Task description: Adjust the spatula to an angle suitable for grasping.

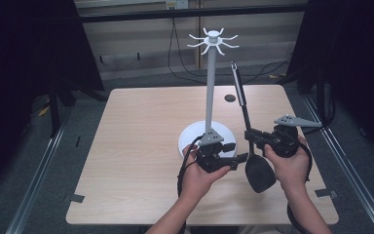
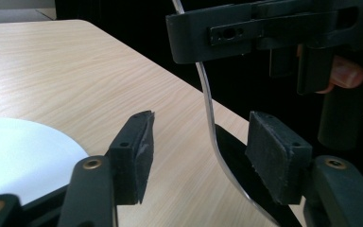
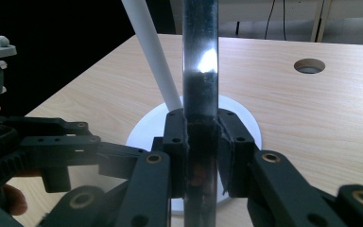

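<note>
A white utensil stand [image 1: 209,92] with a round base [image 1: 192,139] and a ring of hooks [image 1: 213,41] rises from the middle of the table. My right gripper [image 1: 249,135] is shut on the handle of a black spatula [image 1: 259,173], which it holds nearly upright with the head down near the table. In the right gripper view the shiny handle [image 3: 200,61] is clamped between the jaws [image 3: 201,137]. My left gripper [image 1: 241,158] is open. In the left gripper view the spatula's thin neck [image 2: 207,94] passes between its pads [image 2: 203,142], nearer the right pad.
The wooden table [image 1: 141,146] has a round hole [image 1: 230,98] at the back right. The stand's white pole [image 3: 151,52] leans just left of the handle in the right gripper view. Dark curtains flank the table, and cables lie on the floor behind it.
</note>
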`<state>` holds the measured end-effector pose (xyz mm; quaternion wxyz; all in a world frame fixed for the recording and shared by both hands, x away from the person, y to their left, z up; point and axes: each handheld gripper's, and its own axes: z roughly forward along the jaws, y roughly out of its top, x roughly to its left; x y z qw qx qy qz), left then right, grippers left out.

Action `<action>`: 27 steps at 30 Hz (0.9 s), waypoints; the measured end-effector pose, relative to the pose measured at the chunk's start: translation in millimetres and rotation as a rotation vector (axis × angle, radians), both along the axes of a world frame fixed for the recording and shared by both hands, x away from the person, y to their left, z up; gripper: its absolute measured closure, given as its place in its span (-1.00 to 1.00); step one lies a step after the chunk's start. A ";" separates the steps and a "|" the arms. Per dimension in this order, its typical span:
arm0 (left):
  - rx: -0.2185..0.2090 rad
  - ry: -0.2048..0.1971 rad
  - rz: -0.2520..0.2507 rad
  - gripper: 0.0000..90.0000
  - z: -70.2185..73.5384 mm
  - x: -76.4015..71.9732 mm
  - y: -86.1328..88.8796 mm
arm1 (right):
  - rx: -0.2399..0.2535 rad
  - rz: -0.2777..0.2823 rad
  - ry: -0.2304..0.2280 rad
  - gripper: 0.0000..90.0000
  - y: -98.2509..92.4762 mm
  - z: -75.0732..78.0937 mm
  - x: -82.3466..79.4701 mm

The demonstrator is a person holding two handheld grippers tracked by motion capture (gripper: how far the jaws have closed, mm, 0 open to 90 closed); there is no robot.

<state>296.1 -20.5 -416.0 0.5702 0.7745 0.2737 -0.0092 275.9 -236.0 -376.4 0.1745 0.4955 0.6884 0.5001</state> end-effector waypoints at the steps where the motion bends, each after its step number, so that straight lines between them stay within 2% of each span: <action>1: 0.000 0.005 0.005 -0.03 0.1 0.5 -2.0 | 0.002 -0.002 0.000 0.69 0.5 0.0 -0.1; 3: 0.006 -0.001 0.012 0.01 0.6 2.3 -5.3 | 0.004 0.000 0.000 0.69 1.1 -0.1 -0.3; 8: -0.011 0.003 0.018 0.14 3.9 3.7 -18.8 | 0.017 -0.003 -0.003 0.69 0.6 -0.2 -1.1; 10: -0.013 0.005 0.019 0.23 3.7 4.1 -20.5 | 0.015 -0.006 -0.006 0.69 0.5 0.3 -1.7; 11: -0.026 0.021 0.023 0.27 2.5 4.7 -23.7 | 0.014 -0.003 -0.007 0.69 0.3 0.8 -1.9; 13: -0.019 0.020 0.023 0.37 1.1 5.7 -25.5 | 0.013 -0.005 -0.010 0.69 -0.1 2.4 -2.8; 17: -0.058 0.034 0.039 0.52 -1.4 7.5 -27.3 | 0.020 -0.009 -0.015 0.69 -1.3 4.9 -4.0; 19: -0.071 0.034 0.044 0.54 -1.7 8.2 -27.1 | 0.027 -0.006 -0.020 0.69 -1.8 4.7 -4.1; 20: -0.083 0.050 0.044 0.65 -2.0 8.8 -26.8 | 0.044 -0.014 -0.019 0.69 -2.1 4.1 -5.2; 22: -0.085 0.059 0.038 0.72 -2.4 9.0 -26.8 | 0.047 -0.019 -0.024 0.69 -2.1 3.2 -4.9; 23: -0.097 0.078 0.032 0.78 -2.4 9.3 -26.4 | 0.048 -0.021 -0.024 0.69 -1.9 3.0 -4.9; 25: -0.093 0.084 0.026 0.92 -0.6 9.4 -25.8 | 0.053 -0.020 -0.024 0.69 -1.1 2.7 -4.9; 26: -0.087 0.084 0.021 0.93 0.2 10.1 -25.2 | 0.049 -0.019 -0.028 0.69 -0.2 2.8 -5.1; 27: -0.099 0.092 0.020 0.94 0.6 10.7 -25.0 | 0.048 -0.020 -0.030 0.69 0.6 3.5 -5.4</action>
